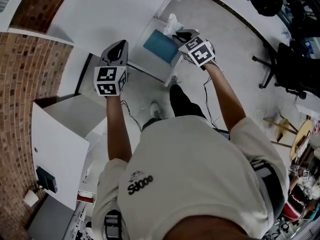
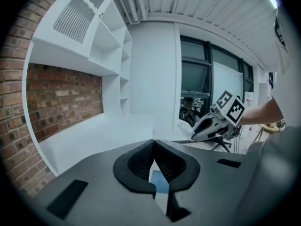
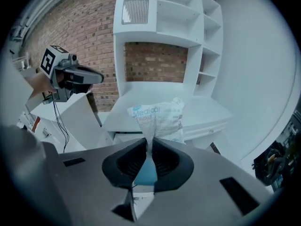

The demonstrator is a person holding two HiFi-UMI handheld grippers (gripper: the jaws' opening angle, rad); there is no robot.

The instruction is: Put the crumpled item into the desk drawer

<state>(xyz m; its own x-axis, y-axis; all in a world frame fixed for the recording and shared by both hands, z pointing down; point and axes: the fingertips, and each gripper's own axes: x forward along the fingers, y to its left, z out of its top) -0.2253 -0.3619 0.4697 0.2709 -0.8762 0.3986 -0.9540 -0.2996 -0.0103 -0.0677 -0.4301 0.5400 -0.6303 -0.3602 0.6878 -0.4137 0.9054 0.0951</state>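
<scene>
While the right gripper [image 1: 179,35] hangs over the open desk drawer [image 1: 148,64], its jaws are clamped on a thin twist of the crumpled item [image 1: 172,23], a white printed plastic packet whose bulk stands free beyond the tips. The right gripper view shows the pinch clearly: only a narrow neck of film lies between the pads, and the rest of the packet is unsupported. The left gripper [image 1: 120,46] is held just beside the drawer, over the edge of the white desk [image 1: 115,14], with its jaws closed tip to tip on nothing. A blue flat object [image 1: 161,45] already lies on the drawer floor beneath the packet.

Judged stage: carry complete, release not yet made.

Likely failures:
- Slip: the grip is on slick film alone, so a jolt could let the packet fall early.
- Miss: the packet looks light, so dropped from this height it may drift onto the drawer wall or the floor; lowering it first would reduce this.
- Spring-back: crumpled film tends to re-expand and could stand above the drawer wall, catching if the drawer is pushed shut.
- Cling: film may stick to a pad as the jaws part
</scene>
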